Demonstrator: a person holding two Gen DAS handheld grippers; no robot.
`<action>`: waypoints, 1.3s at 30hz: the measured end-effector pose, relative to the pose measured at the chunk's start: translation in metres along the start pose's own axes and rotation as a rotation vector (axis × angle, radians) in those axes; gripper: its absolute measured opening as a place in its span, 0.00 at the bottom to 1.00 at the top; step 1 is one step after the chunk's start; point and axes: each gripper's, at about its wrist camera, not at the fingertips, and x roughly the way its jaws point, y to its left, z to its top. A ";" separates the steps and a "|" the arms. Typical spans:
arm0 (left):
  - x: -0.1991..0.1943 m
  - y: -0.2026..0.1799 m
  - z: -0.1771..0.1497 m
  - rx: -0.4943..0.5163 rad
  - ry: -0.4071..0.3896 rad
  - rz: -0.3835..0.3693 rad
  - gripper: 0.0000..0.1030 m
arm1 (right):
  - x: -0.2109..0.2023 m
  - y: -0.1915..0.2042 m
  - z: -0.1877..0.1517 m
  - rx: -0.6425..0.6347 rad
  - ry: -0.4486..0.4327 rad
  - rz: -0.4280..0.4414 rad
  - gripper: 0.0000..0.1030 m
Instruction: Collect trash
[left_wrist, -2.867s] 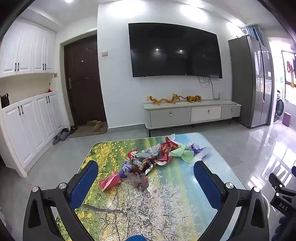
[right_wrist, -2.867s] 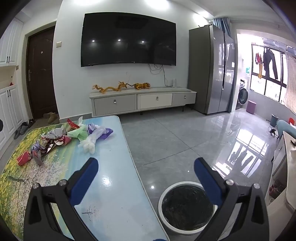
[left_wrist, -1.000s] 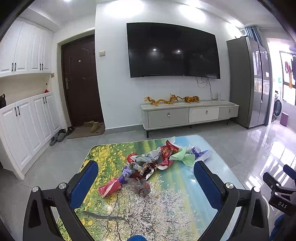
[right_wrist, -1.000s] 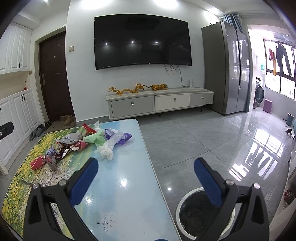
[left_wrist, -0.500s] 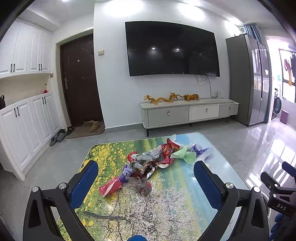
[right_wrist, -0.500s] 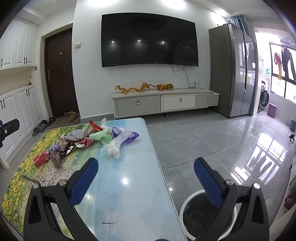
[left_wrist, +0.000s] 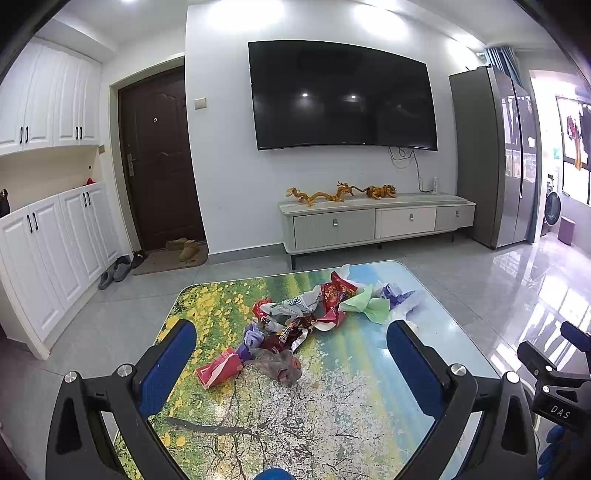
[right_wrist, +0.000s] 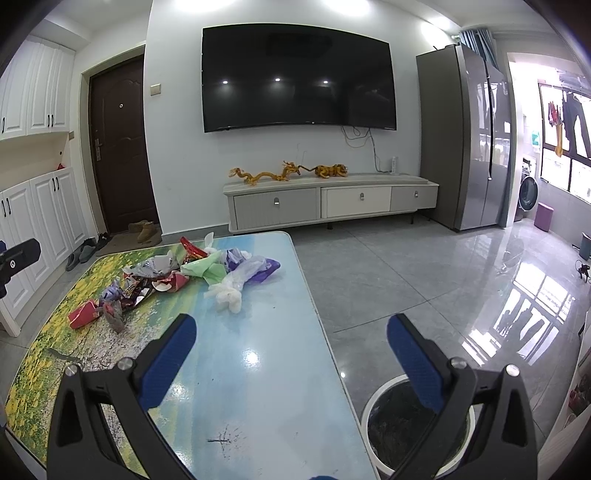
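left gripper (left_wrist: 291, 347): jaws spread wide, nothing held, hovering over near part of worktop (left_wrist: 332, 417), pointed at the litter
right gripper (right_wrist: 291, 332): jaws wide apart, empty, above worktop's right edge
trash pile (left_wrist: 306, 317): mid-to-far part of worktop, loose heap, none lifted yet
handling: likely very light, soft, crinkly; foil may slip, so pinch a bunched fold
nearest pieces: red wrapper (left_wrist: 218, 369), grey crumpled wad (left_wrist: 277, 363)
right side: white plastic bag (right_wrist: 231, 291), purple bag (right_wrist: 264, 269), green paper (right_wrist: 207, 269)
count: roughly ten pieces, overlap blocks exact count
bin (right_wrist: 399, 424): one, on floor right of worktop, dark liner
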 end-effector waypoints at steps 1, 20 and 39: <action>0.000 0.000 0.000 -0.001 0.001 0.001 1.00 | 0.000 0.000 0.000 0.000 0.001 0.000 1.00; 0.020 0.089 0.015 -0.179 0.060 0.056 1.00 | 0.022 0.000 0.008 -0.023 0.105 0.072 1.00; 0.150 0.043 -0.026 -0.116 0.394 -0.176 0.81 | 0.158 0.050 0.018 -0.031 0.367 0.324 0.81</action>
